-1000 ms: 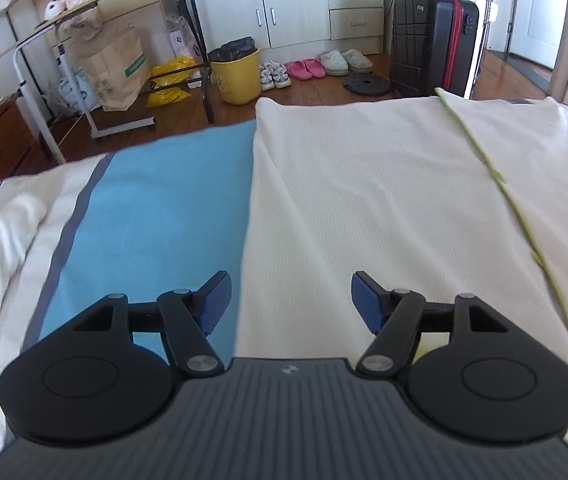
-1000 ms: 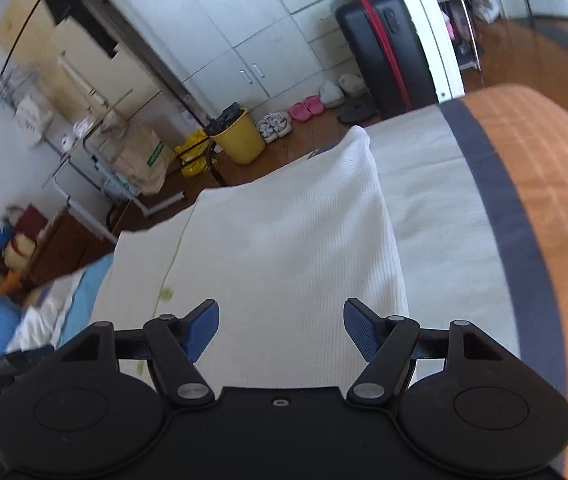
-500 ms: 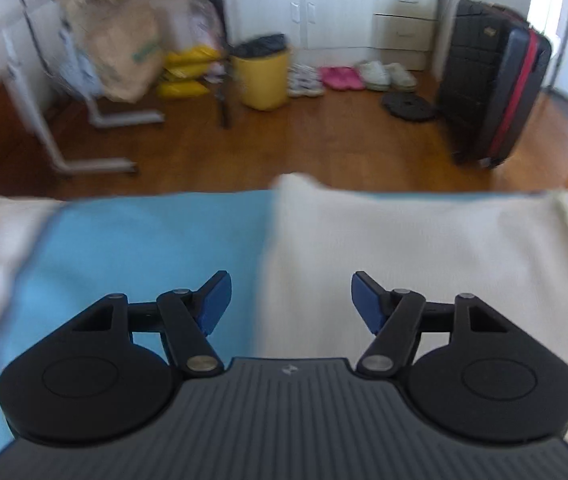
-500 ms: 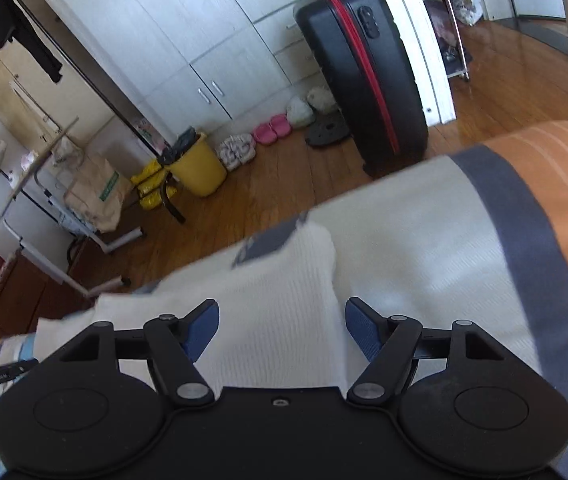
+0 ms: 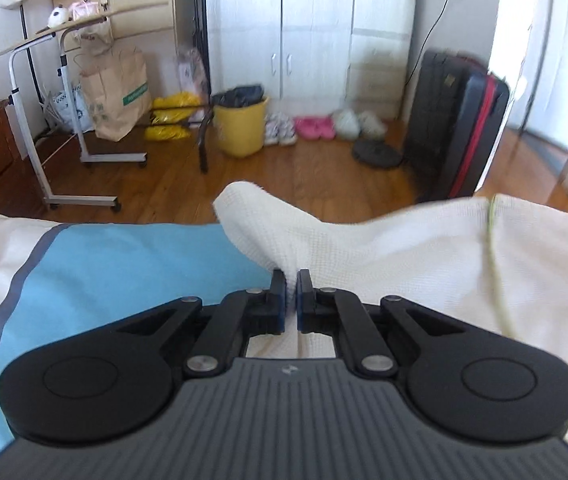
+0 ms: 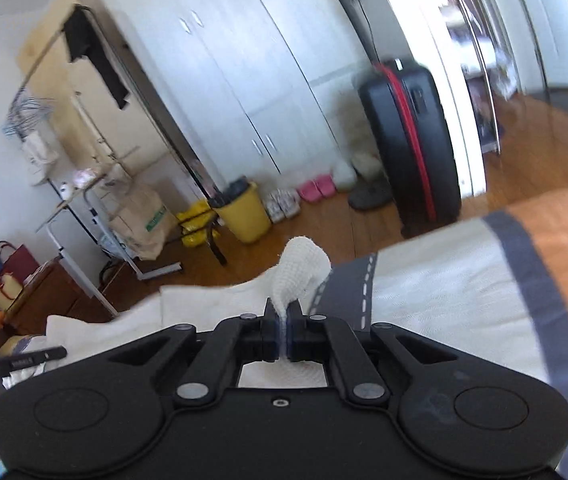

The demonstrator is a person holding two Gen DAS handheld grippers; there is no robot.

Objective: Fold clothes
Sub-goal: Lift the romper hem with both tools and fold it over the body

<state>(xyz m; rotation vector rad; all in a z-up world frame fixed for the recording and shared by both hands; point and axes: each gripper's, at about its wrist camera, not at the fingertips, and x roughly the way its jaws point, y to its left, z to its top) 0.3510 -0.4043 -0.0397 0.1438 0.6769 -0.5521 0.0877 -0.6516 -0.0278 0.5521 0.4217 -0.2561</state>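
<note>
A cream waffle-knit garment with a thin green stripe lies on the bed, its far edge at the foot of the bed. My left gripper is shut on the garment's far left corner, which sticks up between the pads. In the right wrist view, my right gripper is shut on the garment's far right corner, which bunches up above the pads. Both pinched corners are lifted off the bedcover.
The bedcover is blue on the left and white with grey and orange bands on the right. Beyond the bed's foot are wooden floor, a yellow bin, a black suitcase, a rolling table and white wardrobes.
Both grippers went from open over the garment to shut on its far corners. Both have moved forward to the bed's foot edge, and the corners now rise off the bedcover.
</note>
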